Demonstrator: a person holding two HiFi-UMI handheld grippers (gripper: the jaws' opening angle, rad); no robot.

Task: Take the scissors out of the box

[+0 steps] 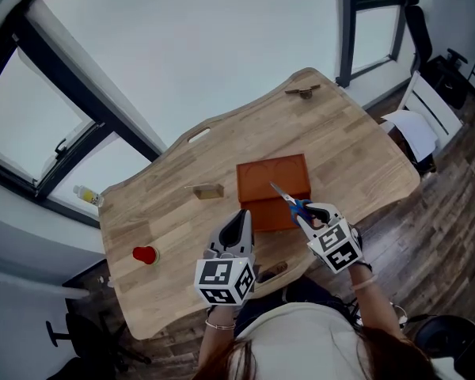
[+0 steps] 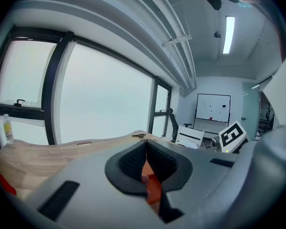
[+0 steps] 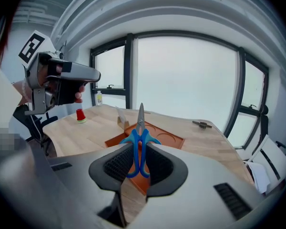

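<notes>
You are at the lift-out: your right hand-held gripper is clamped on the blue handles of the scissors, blades pointing away from you, and they hang above the near right corner of the box, apparently clear of it. The box sits mid-tabletop, toward the near edge. Its orange inside shows round recesses and nothing else that I can make out. Your left hand-held gripper has its jaws together on nothing, just off the box's near left corner. The next move, as I judge it, is to carry the scissors sideways over bare wood and lower them before you let go.
</notes>
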